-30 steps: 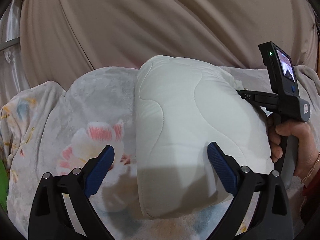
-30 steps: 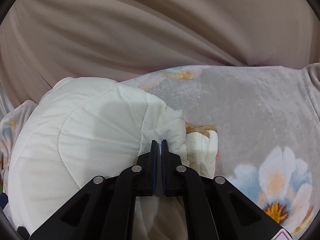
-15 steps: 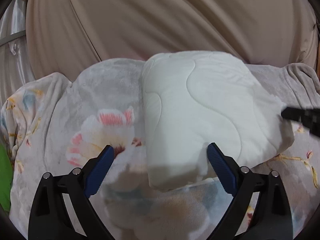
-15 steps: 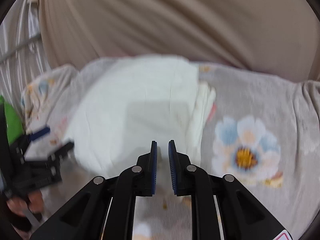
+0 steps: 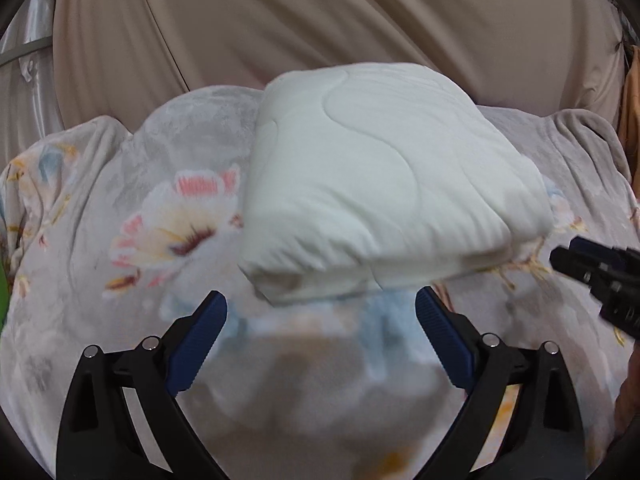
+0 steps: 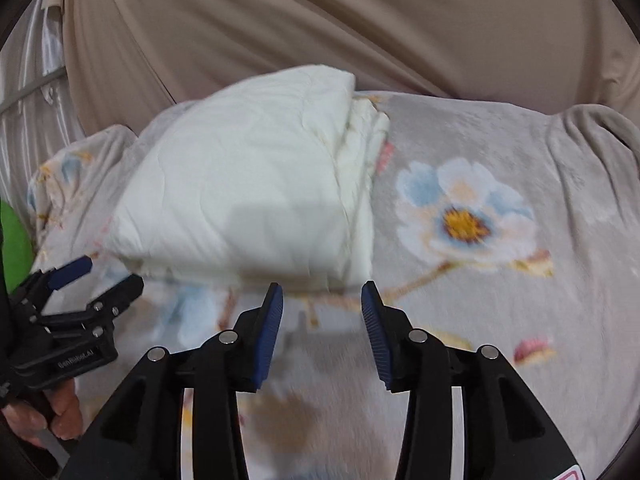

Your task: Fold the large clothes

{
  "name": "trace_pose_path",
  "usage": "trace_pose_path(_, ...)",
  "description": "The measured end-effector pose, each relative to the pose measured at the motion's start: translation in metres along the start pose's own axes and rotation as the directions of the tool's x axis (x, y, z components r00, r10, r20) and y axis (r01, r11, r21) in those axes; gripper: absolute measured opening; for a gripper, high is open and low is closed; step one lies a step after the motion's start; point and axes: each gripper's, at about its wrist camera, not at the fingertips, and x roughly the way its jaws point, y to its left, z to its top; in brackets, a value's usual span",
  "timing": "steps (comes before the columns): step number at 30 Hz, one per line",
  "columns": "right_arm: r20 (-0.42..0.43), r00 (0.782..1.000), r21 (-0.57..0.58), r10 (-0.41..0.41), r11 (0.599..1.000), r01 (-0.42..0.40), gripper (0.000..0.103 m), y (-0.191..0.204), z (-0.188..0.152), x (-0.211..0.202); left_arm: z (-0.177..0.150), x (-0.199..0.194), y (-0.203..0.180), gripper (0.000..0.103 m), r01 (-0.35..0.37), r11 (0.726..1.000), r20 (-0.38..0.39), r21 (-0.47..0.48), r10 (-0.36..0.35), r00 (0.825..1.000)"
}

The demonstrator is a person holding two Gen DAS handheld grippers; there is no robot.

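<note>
Since the earlier frames both grippers have drawn back from the folded white quilted garment (image 5: 384, 176): the right gripper (image 6: 322, 300), then clamped on its layered edge, has let go and pulled away, and the left gripper (image 5: 320, 308), whose jaws stood to either side of the bundle's near end, now has only blanket between them. The garment lies as a thick folded bundle on the grey floral blanket (image 5: 120, 292), in front of the beige curtain (image 5: 360, 20) and ahead of both grippers. The left gripper's jaws stand wide apart and empty; the bundle's near corner lies just beyond its fingertips, not between them. The right gripper's jaws are opening, with nothing between them, and the bundle's near edge sits just ahead of them and a little to their left. In the right wrist view the bundle runs away from the jaws toward the curtain, its loose stacked layers (image 6: 360, 184) along the side nearer the right gripper and its smooth rounded fold toward the left gripper (image 6: 80, 292), which shows at that picture's left edge, held by a hand (image 6: 48, 412). Neither gripper touches the garment. In judgement the fold appears complete or nearly so; any further tidying would fall to the right gripper, which is nearer the open layered edge, while the left is nearer the near corner.
</note>
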Motion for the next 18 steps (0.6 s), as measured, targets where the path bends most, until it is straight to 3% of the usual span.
trace_pose_path(6,-0.072,0.996,-0.005,-0.055,0.998,0.055,0.047,0.007,-0.051,0.003,-0.027,-0.008,-0.029,0.093,-0.021,1.0,0.015,0.021,0.02,1.0)
trace_pose_path(13,0.005,0.995,-0.038,-0.097,0.995,0.097,0.052,0.025,-0.062,-0.012,-0.037,-0.017,-0.038,0.093,-0.084,0.996,0.023,-0.005,0.084,0.996)
trace_pose_path(18,-0.001,0.996,-0.033,-0.092,0.995,0.092,0.054,0.027,-0.064,-0.011,-0.039,-0.017,-0.035,0.093,-0.104,0.994,0.02,-0.019,0.104,0.994)
